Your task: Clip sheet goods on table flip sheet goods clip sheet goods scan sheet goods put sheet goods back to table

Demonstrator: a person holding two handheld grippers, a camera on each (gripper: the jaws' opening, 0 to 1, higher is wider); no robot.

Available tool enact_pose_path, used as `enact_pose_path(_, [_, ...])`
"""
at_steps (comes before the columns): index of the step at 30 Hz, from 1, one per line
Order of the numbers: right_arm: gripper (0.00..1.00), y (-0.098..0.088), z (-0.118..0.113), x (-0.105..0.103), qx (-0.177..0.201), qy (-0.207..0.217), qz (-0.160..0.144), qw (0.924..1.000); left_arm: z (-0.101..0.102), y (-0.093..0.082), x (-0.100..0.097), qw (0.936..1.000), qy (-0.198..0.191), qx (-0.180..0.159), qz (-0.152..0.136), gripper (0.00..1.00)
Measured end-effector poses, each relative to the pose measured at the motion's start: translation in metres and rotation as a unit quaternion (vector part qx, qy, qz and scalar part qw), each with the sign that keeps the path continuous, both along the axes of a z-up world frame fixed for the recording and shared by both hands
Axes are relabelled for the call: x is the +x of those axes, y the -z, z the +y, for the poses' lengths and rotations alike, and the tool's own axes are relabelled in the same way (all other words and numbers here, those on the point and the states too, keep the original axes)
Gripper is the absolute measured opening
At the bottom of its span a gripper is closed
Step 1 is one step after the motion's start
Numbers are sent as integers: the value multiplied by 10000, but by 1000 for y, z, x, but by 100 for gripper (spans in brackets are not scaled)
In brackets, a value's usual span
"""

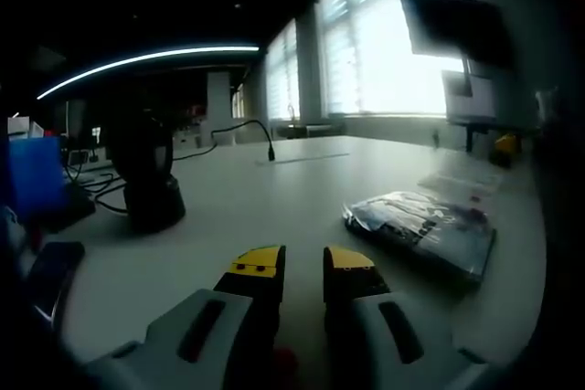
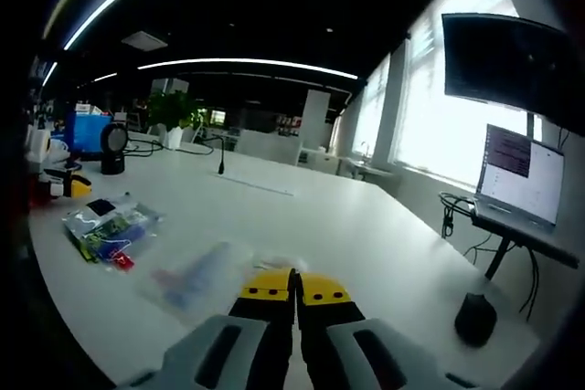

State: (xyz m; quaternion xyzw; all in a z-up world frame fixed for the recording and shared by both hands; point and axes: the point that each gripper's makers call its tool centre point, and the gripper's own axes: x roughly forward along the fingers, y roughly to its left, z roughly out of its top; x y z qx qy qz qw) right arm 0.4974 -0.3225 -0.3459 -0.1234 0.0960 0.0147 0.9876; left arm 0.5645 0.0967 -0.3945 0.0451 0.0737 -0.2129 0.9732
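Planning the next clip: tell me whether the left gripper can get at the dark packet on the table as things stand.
Probably yes. The left gripper is open, its fingers hold nothing, and bare table lies between them and the dark packet, which sits ahead and off to one side.

On the desk (image 2: 366,244) lie two clear sheet packets: one colourful packet (image 2: 108,228) and one blurred packet (image 2: 196,278). One laptop (image 2: 521,180), one monitor (image 2: 507,57) and one round black device (image 1: 146,180) stand there.
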Motion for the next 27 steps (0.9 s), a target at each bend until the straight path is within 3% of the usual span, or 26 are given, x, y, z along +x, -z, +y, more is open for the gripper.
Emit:
enact_pose_path(15, [0, 0, -6, 6, 67, -796, 151, 9967, -3, -2, 1, 10000, 20, 13, -86, 10])
enact_pose_path(27, [0, 0, 8, 16, -217, -1726, 270, 9844, -6, -5, -3, 9998, 91, 27, -176, 10])
